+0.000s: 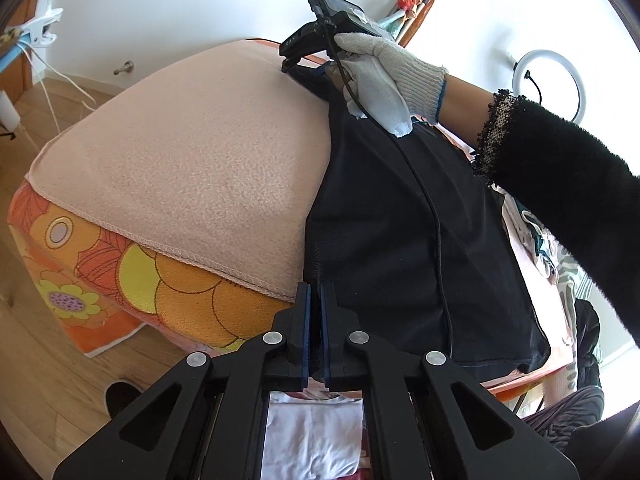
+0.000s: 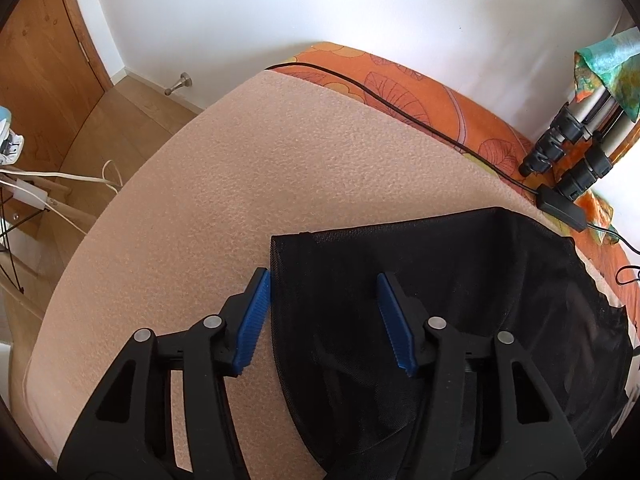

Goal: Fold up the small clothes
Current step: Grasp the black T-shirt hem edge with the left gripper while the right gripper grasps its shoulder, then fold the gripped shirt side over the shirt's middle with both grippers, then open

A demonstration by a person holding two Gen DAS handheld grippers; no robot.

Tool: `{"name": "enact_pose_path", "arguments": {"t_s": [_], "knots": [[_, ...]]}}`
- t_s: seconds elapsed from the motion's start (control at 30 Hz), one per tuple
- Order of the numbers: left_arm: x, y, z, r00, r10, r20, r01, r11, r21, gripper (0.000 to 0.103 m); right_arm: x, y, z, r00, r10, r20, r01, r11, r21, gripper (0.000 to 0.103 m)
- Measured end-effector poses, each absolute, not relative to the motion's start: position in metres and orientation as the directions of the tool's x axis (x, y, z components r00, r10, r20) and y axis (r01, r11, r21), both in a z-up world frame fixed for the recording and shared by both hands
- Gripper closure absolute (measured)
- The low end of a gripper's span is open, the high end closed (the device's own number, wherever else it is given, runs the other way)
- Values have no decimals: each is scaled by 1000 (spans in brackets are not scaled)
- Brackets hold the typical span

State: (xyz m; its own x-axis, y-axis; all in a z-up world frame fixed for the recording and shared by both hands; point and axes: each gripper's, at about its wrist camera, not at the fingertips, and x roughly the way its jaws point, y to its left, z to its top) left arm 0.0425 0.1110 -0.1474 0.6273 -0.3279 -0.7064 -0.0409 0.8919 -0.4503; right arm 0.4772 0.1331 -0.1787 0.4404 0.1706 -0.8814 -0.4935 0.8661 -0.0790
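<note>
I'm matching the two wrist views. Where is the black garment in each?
Left wrist: black garment fills centre-right, running up to the gloved hand.
Right wrist: it lies lower right, under the right gripper.
Shared landmark: peach blanket.

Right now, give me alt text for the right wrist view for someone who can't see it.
The right gripper hangs open over the left edge of a black mesh garment, one blue pad either side of that edge. The garment lies on a peach fleece blanket, with a black cable running behind.
</note>
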Motion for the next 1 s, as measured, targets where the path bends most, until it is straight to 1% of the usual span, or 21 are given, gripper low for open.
{"name": "enact_pose_path", "arguments": {"t_s": [0.03,0.07,0.1,0.13,0.17,0.23,0.3,0.43,0.6,0.77,0.9,1.0], "knots": [[42,110,-147,626,-331,-706,-37,892,-451,101,478,131,-178,443,170,-880,-494,866,-81,57],[42,111,-147,625,-333,-706,-32,892,-450,101,478,130,-177,444,170,-880,-494,866,-82,66],[42,112,-147,626,-335,-704,-28,893,-450,101,480,129,-176,444,166,-880,-491,867,-84,72],[40,112,-146,628,-336,-702,-25,893,-450,101,481,127,-175,445,159,-881,-485,870,-88,86],[40,113,-145,631,-335,-700,-24,893,-449,101,481,126,-174,441,156,-884,-476,875,-84,94],[39,113,-145,634,-338,-695,-22,891,-453,101,485,118,-170,424,185,-887,-461,887,-36,97],[39,112,-142,640,-354,-682,-13,882,-470,102,487,109,-162,437,205,-876,-447,895,-14,98],[36,108,-135,653,-361,-666,17,886,-464,102,491,85,-143,449,231,-863,-407,913,33,98],[33,100,-127,660,-402,-635,63,872,-486,102,491,56,-114,489,240,-839,-377,925,44,98],[35,74,-118,639,-457,-619,154,864,-480,102,485,16,-93,530,225,-817,-333,942,43,98],[36,50,-115,614,-493,-616,220,857,-466,102,483,-17,-91,550,195,-812,-289,957,34,98],[39,39,-118,581,-528,-619,244,839,-487,102,482,-47,-92,555,158,-817,-249,968,19,98]]}}
